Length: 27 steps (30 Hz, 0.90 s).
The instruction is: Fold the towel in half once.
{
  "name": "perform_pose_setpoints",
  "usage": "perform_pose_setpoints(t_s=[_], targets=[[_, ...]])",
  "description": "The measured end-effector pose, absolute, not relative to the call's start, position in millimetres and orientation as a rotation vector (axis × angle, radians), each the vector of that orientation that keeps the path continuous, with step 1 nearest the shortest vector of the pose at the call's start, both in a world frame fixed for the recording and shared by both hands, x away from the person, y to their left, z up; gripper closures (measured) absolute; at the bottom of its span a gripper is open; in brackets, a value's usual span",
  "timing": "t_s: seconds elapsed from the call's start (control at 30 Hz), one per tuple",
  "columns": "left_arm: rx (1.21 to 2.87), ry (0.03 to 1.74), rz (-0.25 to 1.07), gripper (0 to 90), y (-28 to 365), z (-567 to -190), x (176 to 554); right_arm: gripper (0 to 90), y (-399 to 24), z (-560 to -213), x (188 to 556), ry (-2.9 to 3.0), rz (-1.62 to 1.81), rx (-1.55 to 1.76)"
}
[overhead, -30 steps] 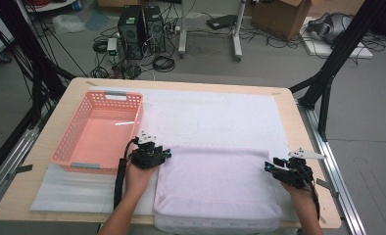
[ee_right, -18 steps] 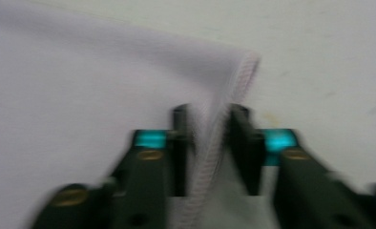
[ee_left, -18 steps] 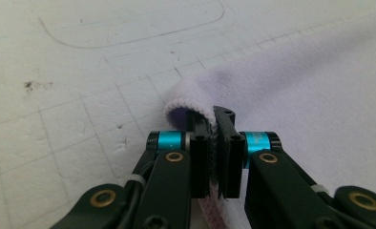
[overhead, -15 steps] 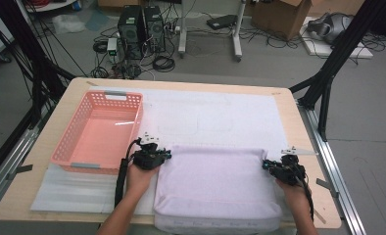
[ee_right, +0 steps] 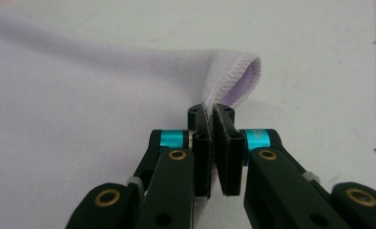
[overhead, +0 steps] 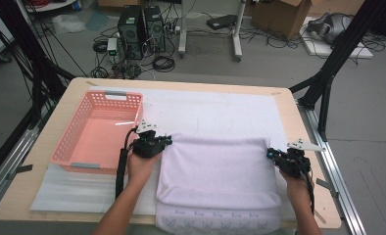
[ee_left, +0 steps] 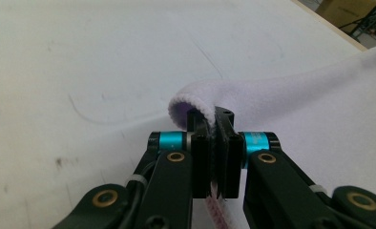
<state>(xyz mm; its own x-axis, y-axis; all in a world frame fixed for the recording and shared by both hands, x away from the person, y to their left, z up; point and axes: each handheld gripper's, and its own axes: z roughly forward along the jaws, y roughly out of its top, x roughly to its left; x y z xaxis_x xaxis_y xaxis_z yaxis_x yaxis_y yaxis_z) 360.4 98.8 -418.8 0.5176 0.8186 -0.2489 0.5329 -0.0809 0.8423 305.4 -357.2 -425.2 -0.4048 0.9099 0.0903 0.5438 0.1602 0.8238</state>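
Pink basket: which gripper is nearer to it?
Left. The left gripper sits just off the pink basket's near right corner, shut on the lilac towel's far left corner. The right gripper pinches the opposite corner, across the towel's full width.

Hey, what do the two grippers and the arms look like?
Left gripper and right gripper match: black jaws, teal collars, brass screws. In the high view, a black cable trails along the left forearm, and each gripper carries a grey plate. Forearms are bare, no sleeves.

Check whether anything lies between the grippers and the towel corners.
Nothing does: the left gripper and right gripper are each shut on a far corner of the lilac towel.
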Motion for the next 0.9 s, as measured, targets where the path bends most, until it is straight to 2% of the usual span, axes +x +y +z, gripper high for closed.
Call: perform_pose_setpoints(t_s=[0.53,0.9], targets=[[1.714,1.183,0.376,86.0,95.7,-402.6,450.4,86.2,-358.2,-413.4,393.2,1.979,1.122,1.41],[1.702,1.182,0.384,85.8,97.7,-402.9,473.4,86.1,-354.9,-407.3,427.7,1.957,1.11,1.416]])
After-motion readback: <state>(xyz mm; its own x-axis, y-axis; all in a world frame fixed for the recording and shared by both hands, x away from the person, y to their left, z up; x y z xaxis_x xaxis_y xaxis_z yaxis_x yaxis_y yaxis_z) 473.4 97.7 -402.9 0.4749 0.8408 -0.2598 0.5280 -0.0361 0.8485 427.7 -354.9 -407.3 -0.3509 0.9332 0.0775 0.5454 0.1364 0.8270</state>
